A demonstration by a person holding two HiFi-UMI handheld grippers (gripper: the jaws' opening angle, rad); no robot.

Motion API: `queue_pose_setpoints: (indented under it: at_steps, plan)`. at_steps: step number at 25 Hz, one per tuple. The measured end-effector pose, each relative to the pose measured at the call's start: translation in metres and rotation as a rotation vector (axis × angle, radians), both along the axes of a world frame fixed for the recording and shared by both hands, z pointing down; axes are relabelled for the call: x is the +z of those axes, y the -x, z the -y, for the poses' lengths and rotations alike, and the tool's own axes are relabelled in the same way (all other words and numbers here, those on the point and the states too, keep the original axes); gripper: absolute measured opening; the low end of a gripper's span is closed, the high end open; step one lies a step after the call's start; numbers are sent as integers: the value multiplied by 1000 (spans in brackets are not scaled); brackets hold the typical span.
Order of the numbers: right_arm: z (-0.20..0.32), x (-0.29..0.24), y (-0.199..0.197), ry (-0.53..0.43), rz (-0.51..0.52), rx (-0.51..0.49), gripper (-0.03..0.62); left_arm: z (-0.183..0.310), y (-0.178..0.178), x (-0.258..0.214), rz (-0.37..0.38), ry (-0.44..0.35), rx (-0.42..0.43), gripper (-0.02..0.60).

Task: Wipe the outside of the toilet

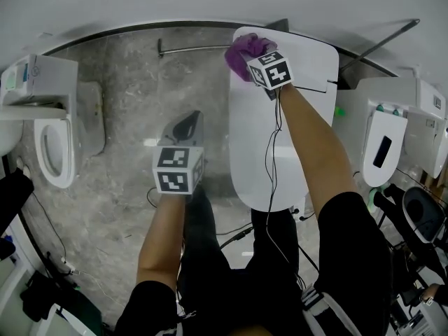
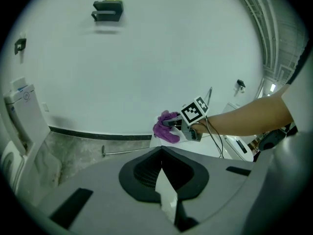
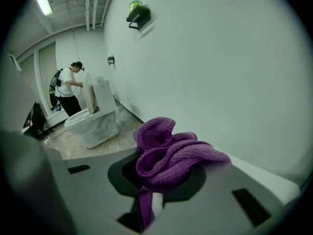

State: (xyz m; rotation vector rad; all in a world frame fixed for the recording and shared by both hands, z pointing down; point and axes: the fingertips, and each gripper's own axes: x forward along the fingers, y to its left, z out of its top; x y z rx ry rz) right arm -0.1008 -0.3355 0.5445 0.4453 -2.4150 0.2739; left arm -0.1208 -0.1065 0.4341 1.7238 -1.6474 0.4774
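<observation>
Wide look first: a white wall [image 1: 140,5] up top, grey stone floor [image 1: 126,96] below, and three toilets in a row. The one that matters is the white toilet [image 1: 248,138] dead centre, lid down, running from the person's knees to the wall. A second toilet [image 1: 56,145] sits off to the left with its seat showing, a third toilet [image 1: 385,138] off to the right, both well apart from the action. Now the arms: the right arm reaches long over the lid, and the right gripper [image 1: 255,61] is at the far back corner, by the wall, jaws clamped on a bunched purple cloth [image 1: 246,47]. Its own view confirms the bite, with the knitted folds spilling out over the jaws. The cloth sits over that rear left corner of the toilet top, though whether it presses on the surface I can't say. The left gripper [image 1: 187,121] hangs over the floor just beside the toilet's left flank, fingers together, nothing between them, simply out of the way. My read: the wipe is in hand and sits at the back of the top surface, with the lid and the flanks seemingly to come. The next move calls for pressing the cloth down flat and drawing it forward along the top, then round the sides. One watch point: a thin cable [image 1: 268,145] trails across the lid and could snag the stroke.
</observation>
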Motion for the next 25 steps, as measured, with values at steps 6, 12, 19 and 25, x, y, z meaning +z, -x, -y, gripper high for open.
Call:
queue_pose_setpoints:
  at_steps: [6,12,19,25]
  plan:
    - [11,19,-6,-54,-59,-19,69,5,-9,10,-8,10,10,6]
    - [28,21,3,-47,-67,35,69,9,-17,17,-8,15,15,6]
    - [34,24,-6,25,-50,57,69,10,-28,36,1,24,8,6]
    - [49,24,-28,31,-104,98,69,12,-44,40,-4,27,13,6]
